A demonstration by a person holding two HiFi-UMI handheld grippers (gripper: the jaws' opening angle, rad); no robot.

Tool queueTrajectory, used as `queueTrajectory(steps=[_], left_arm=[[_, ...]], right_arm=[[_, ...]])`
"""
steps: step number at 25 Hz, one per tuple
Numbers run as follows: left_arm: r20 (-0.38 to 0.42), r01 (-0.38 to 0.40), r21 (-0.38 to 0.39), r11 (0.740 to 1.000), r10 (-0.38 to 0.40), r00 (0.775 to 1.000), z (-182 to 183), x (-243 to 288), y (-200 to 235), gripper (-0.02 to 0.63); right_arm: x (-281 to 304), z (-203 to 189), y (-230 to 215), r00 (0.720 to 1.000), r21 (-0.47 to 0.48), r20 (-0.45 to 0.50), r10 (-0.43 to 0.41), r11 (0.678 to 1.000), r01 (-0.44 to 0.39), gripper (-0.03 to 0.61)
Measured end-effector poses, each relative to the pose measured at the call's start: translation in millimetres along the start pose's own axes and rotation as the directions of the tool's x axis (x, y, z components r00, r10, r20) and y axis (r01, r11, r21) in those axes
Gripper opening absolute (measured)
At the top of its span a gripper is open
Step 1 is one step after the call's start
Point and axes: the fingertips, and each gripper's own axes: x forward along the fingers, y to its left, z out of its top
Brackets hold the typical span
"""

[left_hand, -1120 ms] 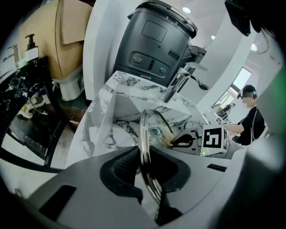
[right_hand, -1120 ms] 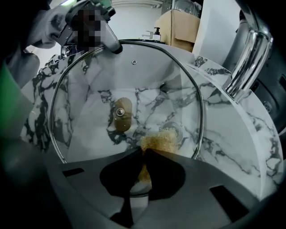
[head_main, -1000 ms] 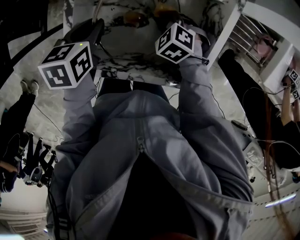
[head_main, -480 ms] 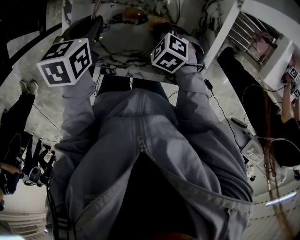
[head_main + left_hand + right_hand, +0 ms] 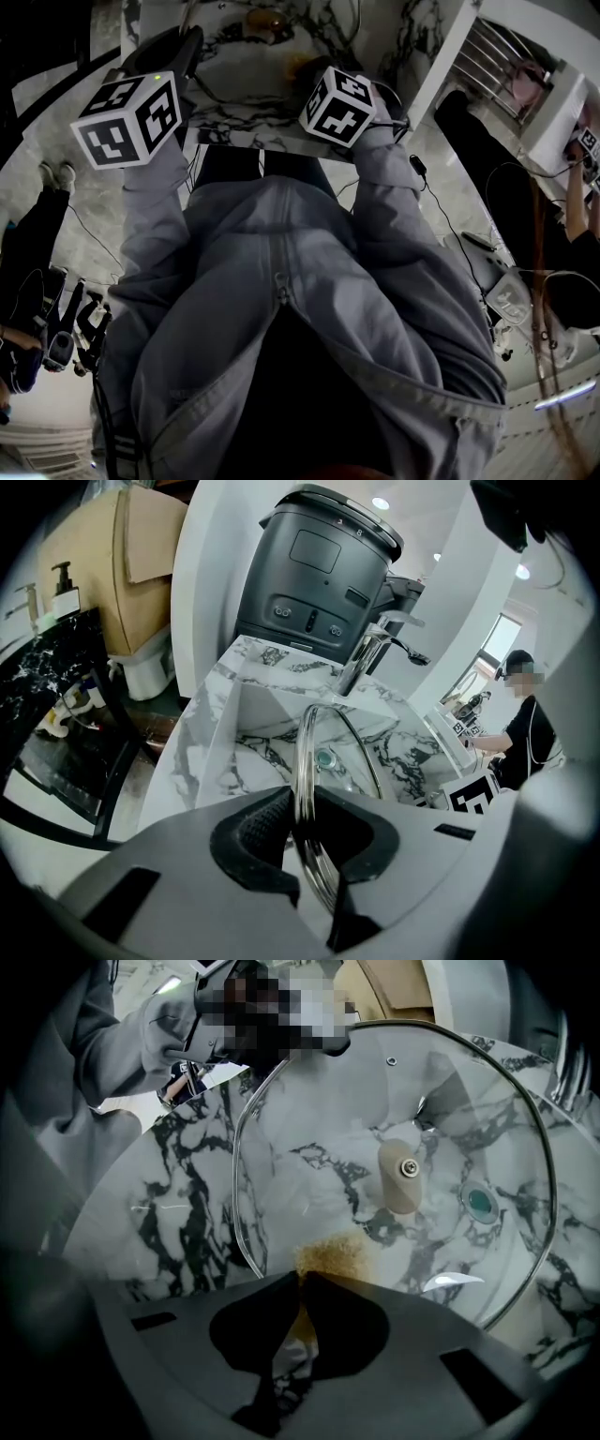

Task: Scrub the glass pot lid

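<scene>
The left hand-held gripper [image 5: 303,825] is clamping the rim of the glass pot lid [image 5: 303,752]. The right hand-held gripper [image 5: 302,1290] is pressing its pinched brown scrubber [image 5: 330,1256] against the glass.

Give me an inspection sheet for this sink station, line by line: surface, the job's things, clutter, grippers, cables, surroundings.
Surface: white marble sink, its drain in view.
Job's things: glass pot lid held on edge over the sink; brownish scrubber against its glass.
Clutter: pump bottle on a dark side counter.
Grippers: left gripper shut on the lid's rim; right gripper shut on the scrubber.
Cables: thin black cable along the right sleeve.
Surroundings: faucet and dark appliance behind the sink; person in black nearby.
</scene>
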Motion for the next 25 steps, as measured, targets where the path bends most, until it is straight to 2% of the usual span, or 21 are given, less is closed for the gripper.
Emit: queueTrajectory(steps=[8,12,15,20,25], left_arm=[[0.012,0.0,0.019,1.0,-0.001,1.0,-0.8,-1.6,-1.4,0.074],[0.013,0.002,0.022,1.0,-0.003,1.0,-0.6,-1.6,-1.7,0.074],[0.011,0.002,0.028,1.0,-0.002,1.0,-2.0,-3.1,-2.5,0.075],[0.01,0.006,0.031,0.999,-0.006,1.0,-5.8,-5.7,-4.2,0.075],[0.007,0.006,0.038,0.999,-0.006,1.0,-3.8,-7.3,-4.9,0.075]], right_arm=[[1.7,9.4,25.0,0.987,0.067,0.075,0.143,0.987,-0.148,0.043],[-1.3,22.3,34.6,0.97,0.076,0.121,0.209,0.973,-0.219,0.043],[-11.0,40.3,41.6,0.949,0.081,0.194,0.246,0.961,-0.266,0.043],[-47.1,66.3,44.4,0.909,0.1,0.338,0.242,0.952,-0.291,0.043],[-98.9,79.1,31.1,0.893,0.103,0.419,0.164,0.969,-0.226,0.043]])
